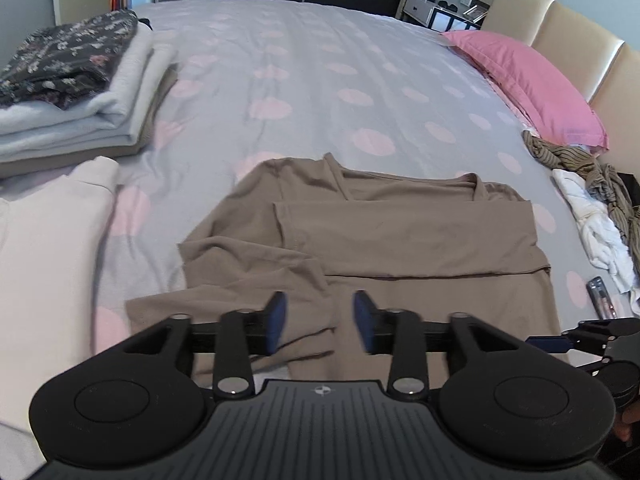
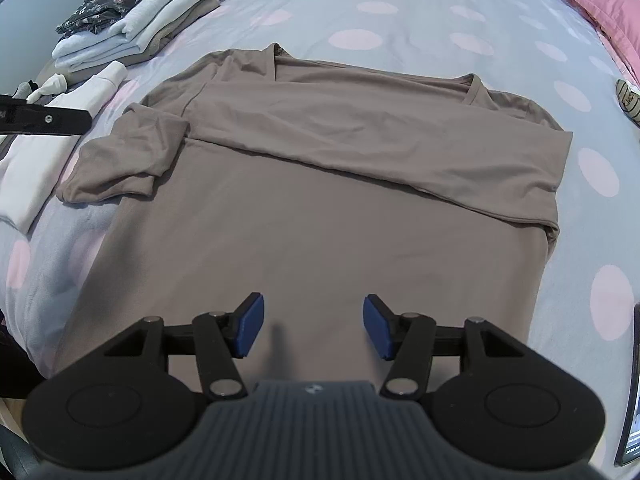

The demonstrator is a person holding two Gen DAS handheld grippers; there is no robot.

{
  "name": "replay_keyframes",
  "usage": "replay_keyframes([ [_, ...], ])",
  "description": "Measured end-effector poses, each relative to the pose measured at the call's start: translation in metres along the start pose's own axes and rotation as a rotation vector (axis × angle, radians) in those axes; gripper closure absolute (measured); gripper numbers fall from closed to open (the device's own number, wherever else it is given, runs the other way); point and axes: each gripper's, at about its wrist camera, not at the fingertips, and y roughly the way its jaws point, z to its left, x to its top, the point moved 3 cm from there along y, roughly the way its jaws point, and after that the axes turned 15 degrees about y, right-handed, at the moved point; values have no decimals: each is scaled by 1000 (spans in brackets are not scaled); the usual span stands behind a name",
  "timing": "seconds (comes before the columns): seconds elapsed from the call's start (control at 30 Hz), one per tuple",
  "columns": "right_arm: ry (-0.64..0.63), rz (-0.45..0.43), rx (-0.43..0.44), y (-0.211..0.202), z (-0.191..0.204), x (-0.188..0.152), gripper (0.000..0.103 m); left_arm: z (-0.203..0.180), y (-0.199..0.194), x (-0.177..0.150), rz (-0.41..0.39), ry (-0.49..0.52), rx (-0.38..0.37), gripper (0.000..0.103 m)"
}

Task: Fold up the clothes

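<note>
A taupe long-sleeved shirt (image 1: 400, 232) lies flat on the dotted grey bedsheet (image 1: 320, 80). Its right sleeve is folded across the chest and its left sleeve is bunched at the left. My left gripper (image 1: 320, 320) hovers over the shirt's left side by the bunched sleeve, jaws open, with nothing between the blue pads. In the right wrist view the shirt (image 2: 320, 200) fills the middle. My right gripper (image 2: 314, 326) stands open above its lower part, holding nothing. A black part of the left gripper (image 2: 44, 119) shows at the left edge there.
A stack of folded clothes (image 1: 72, 96) sits at the far left, with a folded white garment (image 1: 48, 240) in front of it. A pink pillow (image 1: 528, 80), a heap of unfolded clothes (image 1: 580, 168) and a small device (image 1: 600, 296) lie on the right.
</note>
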Motion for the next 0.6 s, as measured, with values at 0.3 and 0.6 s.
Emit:
replay_keyframes([
  [0.3,7,3,-7,2,-3,-1,43,50,-10,-16,51,-101,128,57],
  [0.6,-2,11,-10,3,-4,-3,42,97,25,-55,170,-214,230,57],
])
